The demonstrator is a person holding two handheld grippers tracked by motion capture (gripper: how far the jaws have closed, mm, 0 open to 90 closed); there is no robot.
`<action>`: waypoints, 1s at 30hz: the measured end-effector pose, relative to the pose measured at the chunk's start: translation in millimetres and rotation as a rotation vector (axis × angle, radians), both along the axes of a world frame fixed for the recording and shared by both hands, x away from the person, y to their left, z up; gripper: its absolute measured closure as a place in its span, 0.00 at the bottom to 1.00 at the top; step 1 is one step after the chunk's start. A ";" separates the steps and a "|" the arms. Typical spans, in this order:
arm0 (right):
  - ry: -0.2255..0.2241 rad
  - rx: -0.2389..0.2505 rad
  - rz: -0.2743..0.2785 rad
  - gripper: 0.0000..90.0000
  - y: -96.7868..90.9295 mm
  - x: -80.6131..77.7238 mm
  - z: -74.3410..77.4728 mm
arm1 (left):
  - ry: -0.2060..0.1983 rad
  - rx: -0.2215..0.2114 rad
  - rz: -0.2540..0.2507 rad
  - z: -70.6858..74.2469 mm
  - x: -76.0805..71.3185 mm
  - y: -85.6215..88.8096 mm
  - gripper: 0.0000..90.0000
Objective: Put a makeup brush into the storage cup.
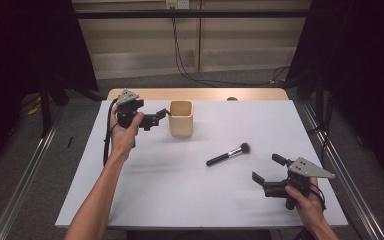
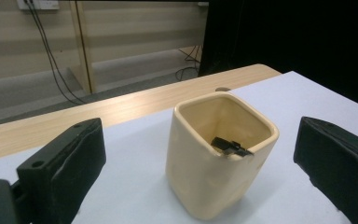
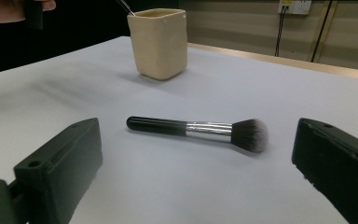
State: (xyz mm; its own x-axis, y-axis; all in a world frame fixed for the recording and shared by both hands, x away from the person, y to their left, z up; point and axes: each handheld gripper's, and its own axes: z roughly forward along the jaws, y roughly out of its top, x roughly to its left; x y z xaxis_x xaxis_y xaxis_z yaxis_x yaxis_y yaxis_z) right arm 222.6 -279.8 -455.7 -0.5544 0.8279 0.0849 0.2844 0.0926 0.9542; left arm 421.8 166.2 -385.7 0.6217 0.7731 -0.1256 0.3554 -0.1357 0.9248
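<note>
— While the left gripper [image 1: 164, 116] hangs just beside the cup, what are its jaws doing?
— They stand wide apart with nothing between the pads. In the left gripper view the cream square cup [image 2: 219, 154] sits upright ahead of them, between the two black jaws but clear of both.
— Anything in the cup?
— A thin dark item [image 2: 230, 147] leans against its near rim, one end poking just over the edge. What it is I cannot tell.
— And the right gripper [image 1: 266, 171]?
— Jaws spread, empty, held low over the near right part of the tabletop [image 1: 170, 190]. It faces the makeup brush [image 1: 228, 154], which lies flat on the white surface, near the jaws but not touching them.
— How does the brush lie?
— In the right gripper view its black handle [image 3: 156, 125] points left, a silver ferrule [image 3: 209, 130] follows, and the dark, pale-tipped bristle head [image 3: 251, 134] points right. From above, the head points towards the far right.
— Cup and brush?
— Well apart: the cup stands at the far middle, the brush nearer the person, right of centre.
</note>
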 end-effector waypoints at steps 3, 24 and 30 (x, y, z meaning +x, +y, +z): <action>0.000 -0.001 0.000 0.02 0.0 -0.2 0.0 | -0.001 0.006 -0.001 -1.8 -4.5 2.2 0.03; 0.002 0.002 -0.001 0.02 -0.2 0.6 -0.3 | -0.062 -0.026 -0.022 -12.5 -40.4 22.3 0.05; 0.002 0.002 -0.003 0.02 -0.1 0.7 -0.3 | -0.054 -0.027 -0.037 -13.3 -52.4 26.7 0.04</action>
